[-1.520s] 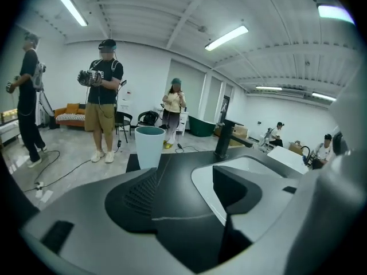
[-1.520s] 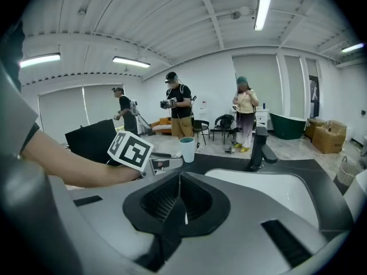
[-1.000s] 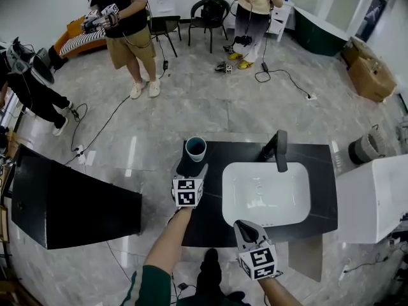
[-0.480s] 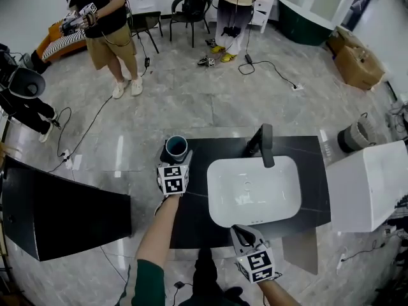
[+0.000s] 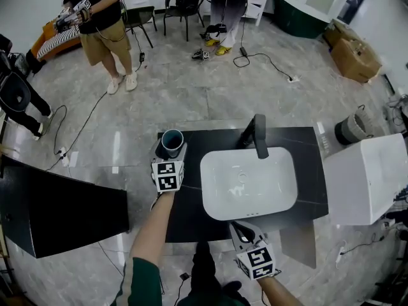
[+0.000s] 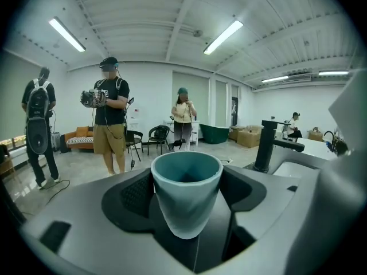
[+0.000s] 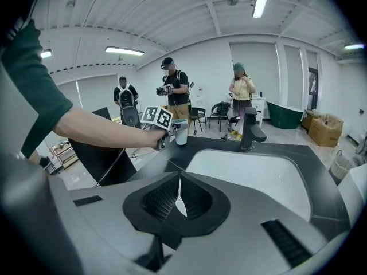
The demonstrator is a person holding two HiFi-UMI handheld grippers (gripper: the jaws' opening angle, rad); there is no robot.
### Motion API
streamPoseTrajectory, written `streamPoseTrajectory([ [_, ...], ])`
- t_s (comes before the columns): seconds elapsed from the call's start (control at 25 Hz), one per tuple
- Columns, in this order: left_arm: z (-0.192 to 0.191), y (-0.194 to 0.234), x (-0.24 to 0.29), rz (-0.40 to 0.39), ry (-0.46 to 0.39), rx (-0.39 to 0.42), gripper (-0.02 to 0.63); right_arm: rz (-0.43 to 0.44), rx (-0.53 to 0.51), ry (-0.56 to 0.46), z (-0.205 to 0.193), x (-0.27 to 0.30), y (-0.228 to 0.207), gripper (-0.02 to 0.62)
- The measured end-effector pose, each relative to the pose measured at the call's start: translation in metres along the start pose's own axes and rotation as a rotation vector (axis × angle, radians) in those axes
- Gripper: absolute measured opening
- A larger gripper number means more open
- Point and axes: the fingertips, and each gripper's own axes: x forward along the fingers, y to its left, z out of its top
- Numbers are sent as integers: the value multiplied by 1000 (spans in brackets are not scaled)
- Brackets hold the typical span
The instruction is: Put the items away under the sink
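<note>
The cup (image 5: 172, 140) stands upright on the counter (image 5: 191, 217) at the far left corner, left of the sink (image 5: 271, 193) and just beyond its back edge. Its long axis is vertical and its mouth is open to the ceiling. The left gripper (image 6: 188, 181) points almost level at it from the near side, with the cup squarely between the two jaws, one pad on each flank.

Those jaws are spread close to their widest and have just been closing in on the cup. The pads sit right against the rim, while the tapering lower wall is clear of them. I judge this as bracketing, not a firm grip, since the cup's base looks to be resting on the counter.

The right gripper (image 7: 178, 195) hangs off the near edge of the sink, well apart from the cup, tilted down toward the basin. Its jaws are clenched tip to tip with nothing between them.

The left hand is plainly the nearer one. The coming move likely calls for it to finish the squeeze, lift the cup straight up, then carry it below the sink.
</note>
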Motion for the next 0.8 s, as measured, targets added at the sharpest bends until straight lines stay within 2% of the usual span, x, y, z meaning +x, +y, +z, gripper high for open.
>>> streamPoseTrajectory([
  [0.2, 7, -36, -22, -39, -8, 25, 367, 1, 5, -16, -8, -20, 0, 43],
  [0.44, 18, -101, -67, -100, -15, 46, 365, -12, 12, -62, -26, -71, -2, 43],
  [0.6, 25, -161, -108, -148, -11, 71, 365, -37, 11, -85, -46, -119, -13, 43],
  [0.8, 30, -256, -169, -237, -18, 132, 365, -69, 10, -117, -77, -189, -33, 43],
])
